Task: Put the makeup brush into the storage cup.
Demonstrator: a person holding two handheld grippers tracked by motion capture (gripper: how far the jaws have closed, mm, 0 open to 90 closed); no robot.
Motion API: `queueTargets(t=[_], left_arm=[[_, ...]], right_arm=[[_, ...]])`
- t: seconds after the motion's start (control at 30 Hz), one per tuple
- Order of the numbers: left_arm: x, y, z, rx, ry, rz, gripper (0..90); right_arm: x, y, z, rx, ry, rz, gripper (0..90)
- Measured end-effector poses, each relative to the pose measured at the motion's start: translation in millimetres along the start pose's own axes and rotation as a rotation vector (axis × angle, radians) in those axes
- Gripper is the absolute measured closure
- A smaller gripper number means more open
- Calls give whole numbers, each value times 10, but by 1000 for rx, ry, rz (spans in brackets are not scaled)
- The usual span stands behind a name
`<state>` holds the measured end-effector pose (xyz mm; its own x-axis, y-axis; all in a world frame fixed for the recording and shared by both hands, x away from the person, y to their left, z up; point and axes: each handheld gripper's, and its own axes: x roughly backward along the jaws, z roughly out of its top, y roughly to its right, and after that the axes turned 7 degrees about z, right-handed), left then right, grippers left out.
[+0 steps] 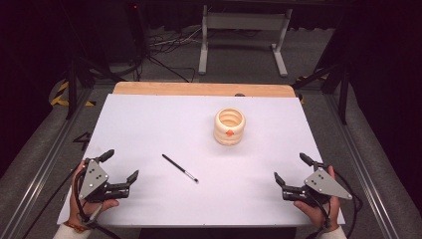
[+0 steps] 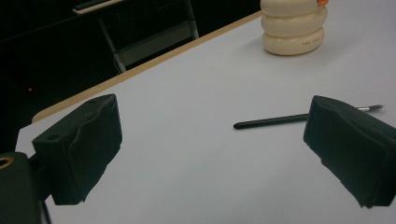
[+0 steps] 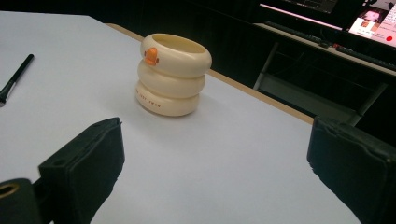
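Observation:
A cream ribbed cup (image 1: 229, 126) with an orange mark stands upright right of the table's middle; it also shows in the left gripper view (image 2: 293, 27) and the right gripper view (image 3: 173, 74). A thin black brush (image 1: 179, 168) lies flat near the table's centre, slanting toward the front right (image 2: 280, 119) (image 3: 14, 79). My left gripper (image 1: 120, 165) rests open at the front left, nothing between its jaws. At the front right my right gripper (image 1: 292, 169) is open too, and holds nothing. Both stand well apart from cup and brush.
A white sheet (image 1: 149, 129) covers the table, with a wooden strip (image 1: 199, 89) along the far edge. Beyond it stand a metal frame (image 1: 244, 35) and cables on the floor. Screens (image 3: 373, 21) glow past the table in the right gripper view.

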<state>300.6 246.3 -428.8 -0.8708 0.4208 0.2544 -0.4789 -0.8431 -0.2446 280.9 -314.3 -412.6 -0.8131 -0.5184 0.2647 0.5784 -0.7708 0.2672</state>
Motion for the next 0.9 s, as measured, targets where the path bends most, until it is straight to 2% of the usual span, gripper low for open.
queueTargets(t=[0.33, 0.9], left_arm=[[1, 14, 9, -19, -14, -24, 61], [-10, 25, 123, -56, -9, -27, 63]], right_arm=[[-22, 9, 5, -3, -4, 7, 48], [-10, 15, -2, -5, -8, 9, 48]])
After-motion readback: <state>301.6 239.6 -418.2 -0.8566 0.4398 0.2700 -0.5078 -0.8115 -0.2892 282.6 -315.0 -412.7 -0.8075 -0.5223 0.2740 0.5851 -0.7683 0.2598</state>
